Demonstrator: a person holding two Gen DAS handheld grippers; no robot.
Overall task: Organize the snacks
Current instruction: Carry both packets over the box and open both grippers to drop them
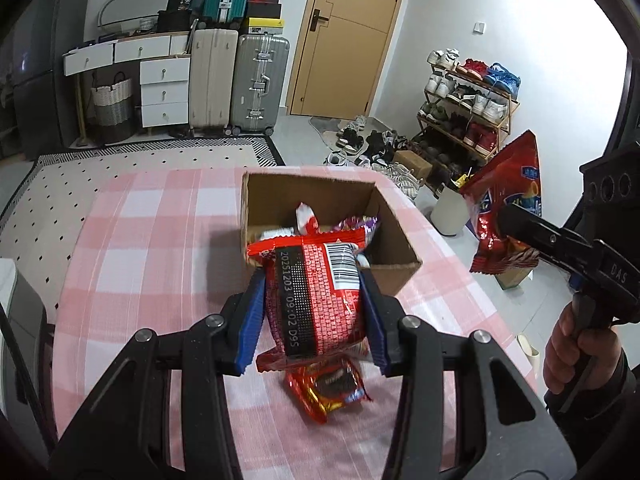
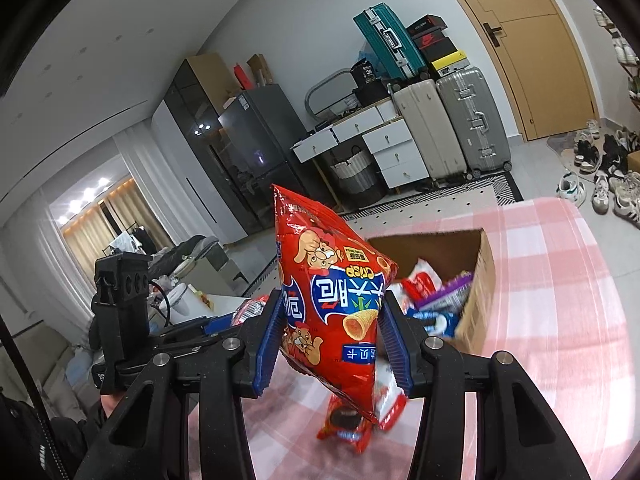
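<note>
My left gripper (image 1: 314, 304) is shut on a red snack packet with a barcode (image 1: 316, 300), held above the pink checked table just before an open cardboard box (image 1: 394, 216). The box holds several snack packs (image 1: 308, 220). A red cookie packet (image 1: 328, 390) lies on the cloth under the held packet. My right gripper (image 2: 330, 328) is shut on a red crisp bag with cartoon figures (image 2: 332, 300), held in the air beside the box (image 2: 480, 276). That bag also shows at the right of the left wrist view (image 1: 506, 208).
The table with the pink checked cloth (image 1: 140, 240) has its far edge behind the box. Beyond stand suitcases (image 1: 236, 80), white drawers (image 1: 164, 92), a door (image 1: 344, 36) and a shoe rack (image 1: 468, 108). A white bin (image 1: 450, 212) stands by the table's right side.
</note>
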